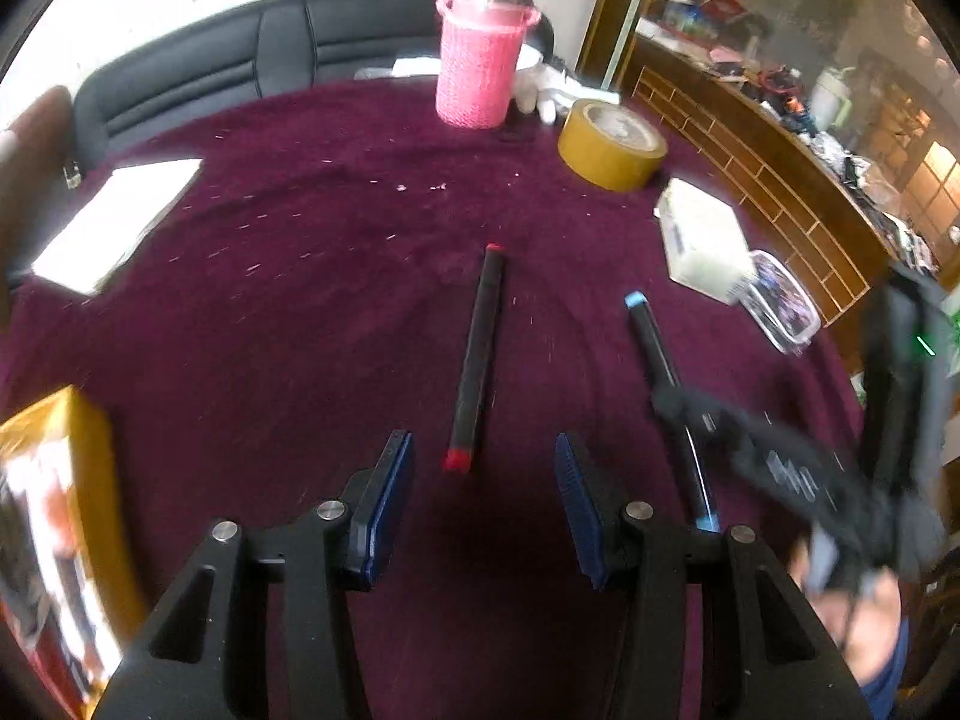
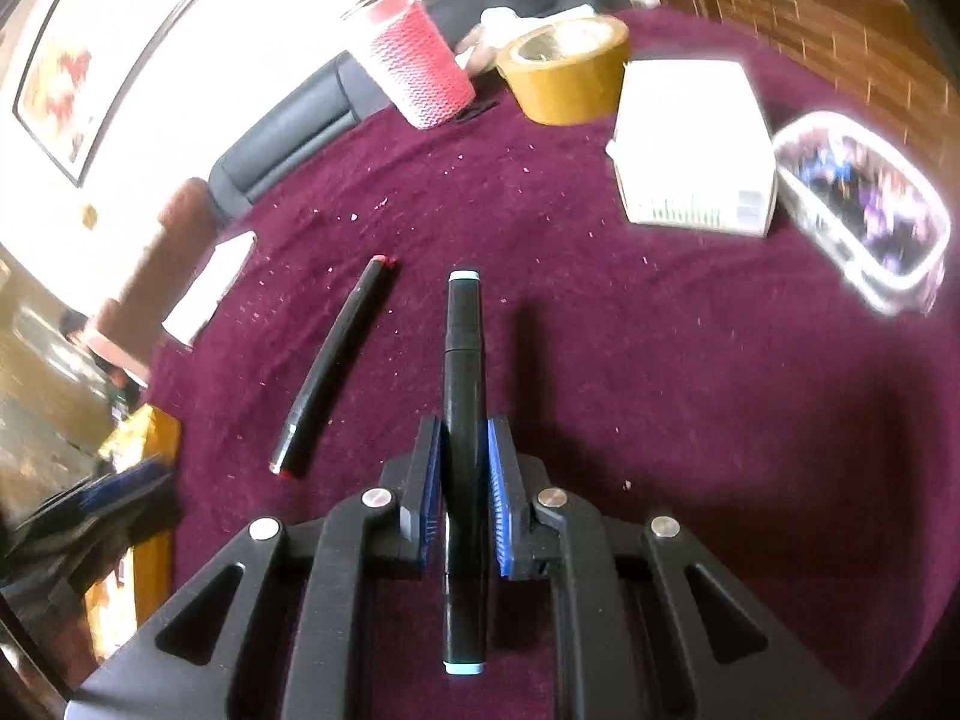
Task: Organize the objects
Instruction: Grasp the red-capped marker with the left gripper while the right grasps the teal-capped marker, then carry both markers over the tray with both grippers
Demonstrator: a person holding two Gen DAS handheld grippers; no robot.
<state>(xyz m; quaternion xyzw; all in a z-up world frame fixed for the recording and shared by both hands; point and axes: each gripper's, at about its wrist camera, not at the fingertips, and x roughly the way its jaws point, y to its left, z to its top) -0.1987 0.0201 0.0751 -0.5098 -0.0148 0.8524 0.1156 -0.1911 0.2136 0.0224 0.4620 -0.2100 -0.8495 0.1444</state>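
Right now the right gripper is pinching the blue-capped marker, its blue pads pressing on the barrel from both sides; the marker is running straight up the middle of the right wrist view, along the fingers. The left gripper is hanging with its jaws spread and nothing between them. Its likely target, the red-capped marker, is lying on the maroon cloth just above the gap in the lower centre of the left wrist view. Its long axis is pointing almost straight away from the claw, tilting slightly right, so the open jaws are already lining up to straddle it. Judging by this, the left hand is sitting nearer to it.
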